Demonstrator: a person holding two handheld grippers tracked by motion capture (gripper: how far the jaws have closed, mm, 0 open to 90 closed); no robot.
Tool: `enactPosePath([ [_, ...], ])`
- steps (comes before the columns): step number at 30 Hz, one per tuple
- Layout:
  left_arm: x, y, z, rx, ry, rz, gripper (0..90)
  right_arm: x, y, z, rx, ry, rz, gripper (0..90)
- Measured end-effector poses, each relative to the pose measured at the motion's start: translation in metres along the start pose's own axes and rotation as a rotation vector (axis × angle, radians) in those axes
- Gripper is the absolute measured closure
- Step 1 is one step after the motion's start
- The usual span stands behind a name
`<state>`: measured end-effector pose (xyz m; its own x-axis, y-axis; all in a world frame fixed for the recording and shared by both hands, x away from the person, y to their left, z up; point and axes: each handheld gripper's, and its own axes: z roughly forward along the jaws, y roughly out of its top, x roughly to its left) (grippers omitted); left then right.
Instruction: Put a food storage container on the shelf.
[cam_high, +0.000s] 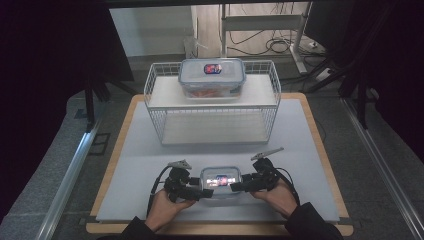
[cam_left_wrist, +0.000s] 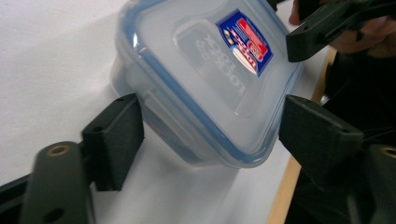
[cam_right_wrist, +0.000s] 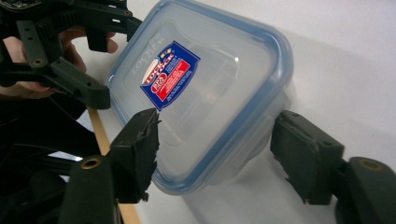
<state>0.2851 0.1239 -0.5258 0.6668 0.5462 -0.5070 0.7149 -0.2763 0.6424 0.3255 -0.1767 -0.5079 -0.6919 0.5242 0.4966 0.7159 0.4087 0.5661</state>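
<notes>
Nearest the person, 2 hands are coming in over the front edge of the counter (cam_high: 150, 150), each holding a set of tongs. The left tongs (cam_high: 202, 192) and the right tongs (cam_high: 235, 187) are pointing inward at each other from either side of a small clear container (cam_high: 220, 180) with a blue-rimmed lid and a red and blue label. That container is sitting on the pale counter surface near the front edge, between the 2 hands.

In the left gripper view, the left tongs (cam_left_wrist: 210, 126) are standing spread, with 1 jaw on each side of the small clear container (cam_left_wrist: 205, 79); both jaws are lying just beside its walls, and I cannot tell whether they are touching. In the right gripper view, the right tongs (cam_right_wrist: 219, 149) are likewise spread around the opposite end of the container (cam_right_wrist: 205, 88), 1 jaw close against the lid's rim, the other just beside the wall.

Farther back, a white wire rack (cam_high: 212, 122) is standing on the counter. A larger lidded container (cam_high: 212, 77) is resting on its top shelf.
</notes>
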Motion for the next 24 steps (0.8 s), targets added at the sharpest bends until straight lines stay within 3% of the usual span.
enactPosePath([
  [2, 0.003, -0.002, -0.005, -0.03, 0.002, -0.001, 35.7, -0.001, -0.003, -0.003, -0.003, 0.019, 0.017, 38.6],
  [7, 0.0, -0.005, -0.009, -0.053, 0.001, 0.012, 43.3, -0.003, -0.008, -0.007, -0.04, 0.044, 0.045, 47.3],
  [10, 0.003, -0.008, -0.013, -0.094, -0.024, -0.014, 50.7, -0.008, -0.011, -0.011, -0.069, 0.091, 0.085, 52.5],
  [16, 0.007, -0.014, -0.014, -0.132, -0.067, -0.05, 54.7, -0.006, -0.015, -0.013, -0.092, 0.097, 0.091, 54.4],
  [19, 0.015, -0.019, -0.012, -0.141, -0.133, -0.109, 55.5, -0.008, -0.018, -0.015, -0.103, 0.123, 0.108, 57.1],
  [24, 0.013, -0.018, -0.012, -0.141, -0.122, -0.09, 55.2, -0.008, -0.02, -0.015, -0.109, 0.129, 0.12, 57.4],
])
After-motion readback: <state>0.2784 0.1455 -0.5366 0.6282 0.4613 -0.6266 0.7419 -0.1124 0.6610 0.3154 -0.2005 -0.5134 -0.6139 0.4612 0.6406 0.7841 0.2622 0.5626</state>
